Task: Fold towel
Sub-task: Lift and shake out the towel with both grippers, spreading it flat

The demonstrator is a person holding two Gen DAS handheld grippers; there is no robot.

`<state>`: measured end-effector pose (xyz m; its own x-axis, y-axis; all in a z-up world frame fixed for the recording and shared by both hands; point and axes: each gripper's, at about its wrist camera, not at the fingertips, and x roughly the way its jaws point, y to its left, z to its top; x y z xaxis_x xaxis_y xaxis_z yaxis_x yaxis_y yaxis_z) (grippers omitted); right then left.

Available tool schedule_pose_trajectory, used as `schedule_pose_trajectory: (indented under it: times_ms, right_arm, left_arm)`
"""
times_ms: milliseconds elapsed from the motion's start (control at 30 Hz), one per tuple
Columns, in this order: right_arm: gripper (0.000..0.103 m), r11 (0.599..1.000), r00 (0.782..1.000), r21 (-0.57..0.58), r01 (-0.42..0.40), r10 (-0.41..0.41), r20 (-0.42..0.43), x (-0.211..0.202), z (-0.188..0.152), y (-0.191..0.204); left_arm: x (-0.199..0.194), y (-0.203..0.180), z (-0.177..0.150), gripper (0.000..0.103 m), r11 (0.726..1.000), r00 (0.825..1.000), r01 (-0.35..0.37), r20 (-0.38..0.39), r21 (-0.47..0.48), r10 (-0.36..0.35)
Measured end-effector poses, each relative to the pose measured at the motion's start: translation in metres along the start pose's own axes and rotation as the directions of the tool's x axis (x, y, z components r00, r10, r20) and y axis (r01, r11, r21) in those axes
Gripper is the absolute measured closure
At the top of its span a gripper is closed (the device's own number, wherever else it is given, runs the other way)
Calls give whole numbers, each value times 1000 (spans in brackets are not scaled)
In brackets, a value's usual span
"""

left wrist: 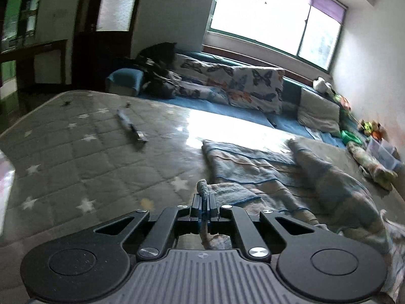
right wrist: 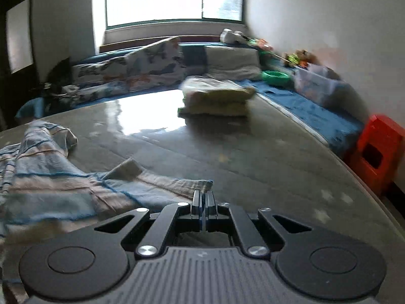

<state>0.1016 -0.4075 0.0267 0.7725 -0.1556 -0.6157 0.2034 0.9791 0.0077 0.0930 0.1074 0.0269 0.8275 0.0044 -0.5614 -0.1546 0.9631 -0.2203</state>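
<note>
A blue and beige striped towel (left wrist: 265, 174) lies rumpled on the grey star-quilted mattress (left wrist: 76, 157). My left gripper (left wrist: 204, 197) is shut on a corner of the towel, and a tuft of cloth sticks up between its fingers. In the right wrist view the same towel (right wrist: 55, 177) spreads to the left, one edge reaching the right gripper (right wrist: 203, 196). That gripper is shut on the towel's near edge, just above the mattress (right wrist: 253, 157).
A dark pen-like object (left wrist: 131, 129) lies on the mattress to the left. A stack of folded towels (right wrist: 215, 96) sits further back. Butterfly-print pillows (left wrist: 240, 81), a green bowl (right wrist: 274, 77), a clear box (right wrist: 316, 86) and a red stool (right wrist: 377, 152) line the far and right sides.
</note>
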Motion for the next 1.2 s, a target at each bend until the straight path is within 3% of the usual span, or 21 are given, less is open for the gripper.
schedule_pose_trajectory:
  times_ms: [300, 467, 633, 767, 933, 1100, 1200]
  right_arm:
    - [101, 997, 999, 69, 35, -34, -11, -28, -32, -27]
    - [101, 998, 998, -19, 66, -66, 3, -57, -53, -19]
    - [101, 997, 998, -52, 50, -52, -37, -75, -73, -14]
    - [100, 1000, 999, -17, 26, -27, -47, -78, -76, -23]
    - [96, 998, 998, -16, 56, -56, -6, -87, -67, -32]
    - [93, 995, 997, -73, -73, 74, 16, -100, -62, -14]
    - [89, 967, 974, -112, -228, 225, -34, -101, -65, 12]
  left_arm:
    - [-53, 38, -19, 100, 992, 995, -93, 18, -91, 95]
    - [-85, 49, -39, 100, 983, 990, -137, 9, -120, 139]
    - [-106, 64, -56, 100, 973, 986, -167, -35, -159, 164]
    - [-112, 73, -65, 99, 967, 978, -204, -75, -153, 195]
    - [-122, 65, -66, 95, 970, 975, -218, -59, -106, 212]
    - [-131, 51, -62, 95, 973, 976, -220, -18, -64, 219]
    - [-135, 31, -65, 94, 993, 993, -117, -23, 4, 117]
